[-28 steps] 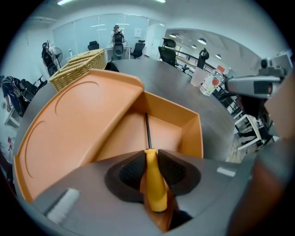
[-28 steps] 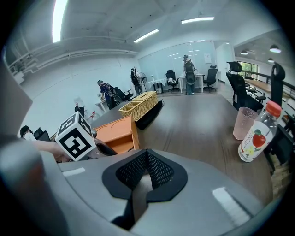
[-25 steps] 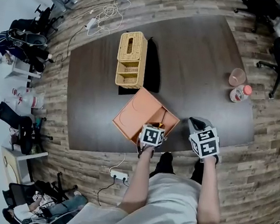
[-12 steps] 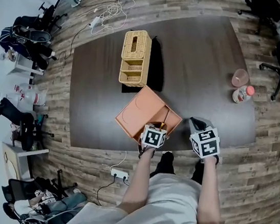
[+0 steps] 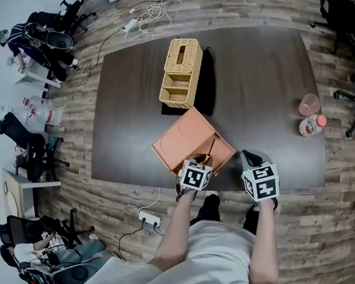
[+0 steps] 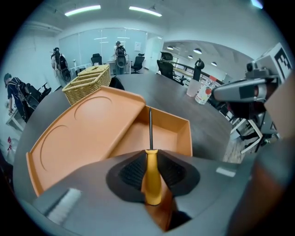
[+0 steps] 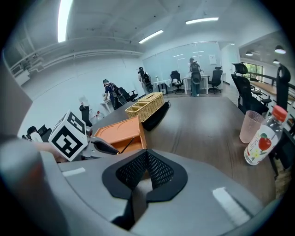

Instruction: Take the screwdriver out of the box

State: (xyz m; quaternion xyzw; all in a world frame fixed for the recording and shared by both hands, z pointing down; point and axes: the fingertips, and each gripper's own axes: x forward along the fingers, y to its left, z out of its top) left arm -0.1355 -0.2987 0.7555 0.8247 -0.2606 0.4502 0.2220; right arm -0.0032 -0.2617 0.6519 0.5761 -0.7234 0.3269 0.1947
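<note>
1. Currently, the left gripper (image 6: 152, 154) has its jaws pinched on the yellow handle of the screwdriver (image 6: 150, 159), at the lower centre of the left gripper view. The black shaft runs up the frame over the open compartment of the orange box (image 6: 189, 133). Whether the tip rests on the box floor cannot be told.
2. The right gripper (image 7: 146, 154) has its jaws pressed together on nothing. In the head view it sits just right of the box, near the lower edge of the surface (image 5: 270, 85).
3. Risk, slip: the pads bear on the smooth, rounded handle, so the tool may rotate or slide out if the lift is abrupt.
4. Risk, snag: the shaft points toward the far wall of the compartment. A withdrawal along the shaft's own line, rather than upward, may catch the tip on that wall.
5. Risk, box drag: nothing restrains the box. A snagged tip would probably tow it toward the near edge of the surface, where it already sits.
6. Risk, lid: the lid lies flat at frame left and may tip if the box shifts.
7. Low risk: the wicker basket (image 5: 179, 73) stands well apart from the tool
</note>
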